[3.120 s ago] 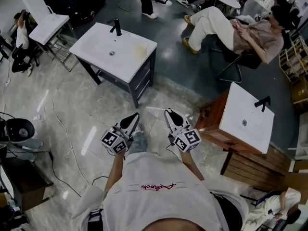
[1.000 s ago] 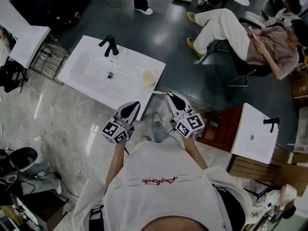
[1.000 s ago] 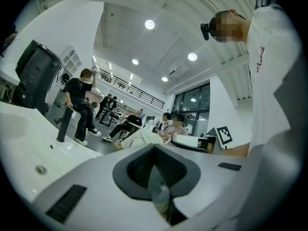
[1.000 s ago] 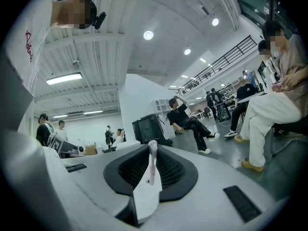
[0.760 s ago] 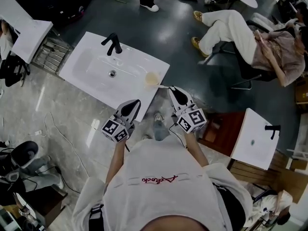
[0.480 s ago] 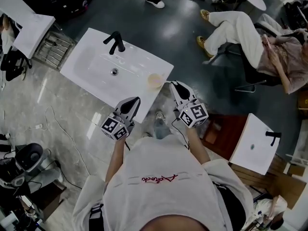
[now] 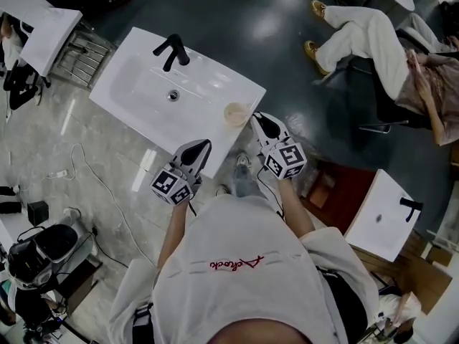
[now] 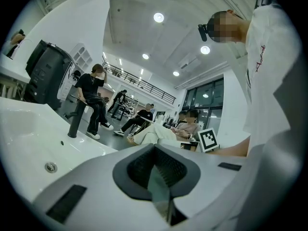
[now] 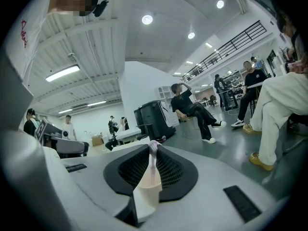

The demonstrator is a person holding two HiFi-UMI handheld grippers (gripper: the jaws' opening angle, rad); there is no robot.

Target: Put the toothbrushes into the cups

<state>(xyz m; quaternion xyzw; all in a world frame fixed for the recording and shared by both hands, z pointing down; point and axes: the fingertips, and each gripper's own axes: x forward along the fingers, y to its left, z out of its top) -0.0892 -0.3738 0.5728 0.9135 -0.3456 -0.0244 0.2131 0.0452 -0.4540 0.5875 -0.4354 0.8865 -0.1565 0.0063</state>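
L tool (image 7: 199,146) shut on green brush (image 8: 159,189); R tool (image 7: 260,120) shut on pink brush (image 9: 148,177), near cup (image 7: 234,113) at sink (image 7: 136,84) corner. Risk: cup's by the edge, a bump from a brush could tip it off. Only one cup seen.

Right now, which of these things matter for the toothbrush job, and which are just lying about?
Job: cream cup on the washbasin corner; pink toothbrush upright in line with it (held or in the cup, unclear); left claw; right claw.
Just about: black tap; second washbasin; seated person; floor cables.
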